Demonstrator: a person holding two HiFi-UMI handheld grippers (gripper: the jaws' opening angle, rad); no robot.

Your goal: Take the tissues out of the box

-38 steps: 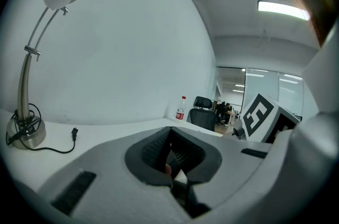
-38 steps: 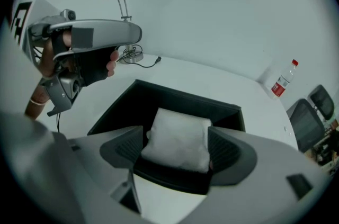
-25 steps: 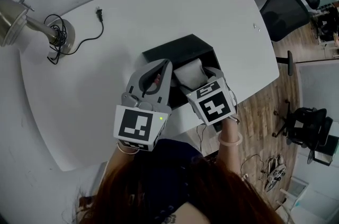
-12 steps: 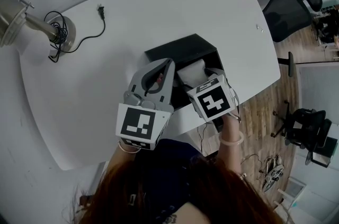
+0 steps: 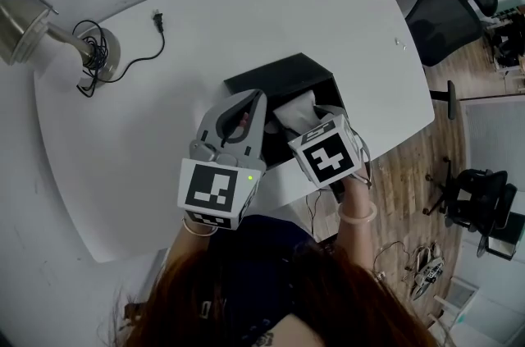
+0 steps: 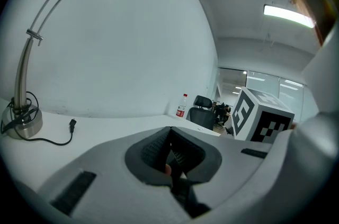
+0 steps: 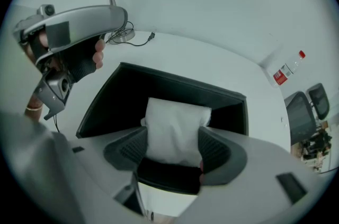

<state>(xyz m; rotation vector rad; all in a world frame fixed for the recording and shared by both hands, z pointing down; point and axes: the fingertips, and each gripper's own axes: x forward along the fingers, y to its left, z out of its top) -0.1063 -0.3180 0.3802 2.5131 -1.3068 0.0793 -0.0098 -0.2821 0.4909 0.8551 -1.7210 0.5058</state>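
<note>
Over the black box (image 5: pixel 279 83), my right gripper (image 7: pixel 174 143), jaws just closing, pinches the tissue pack (image 7: pixel 177 119), not yet lifted out; left gripper (image 6: pixel 170 138) pressed together, empty, beside the box.

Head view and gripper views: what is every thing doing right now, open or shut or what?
Box: open on top.
Tissue pack: upright inside it.
Right gripper: jaws have just been closing, pads touching the pack's sides.
Left gripper: shut, empty.
Lamp plug: unplugged, lying loose.
Bottle: upright, capped.
</note>
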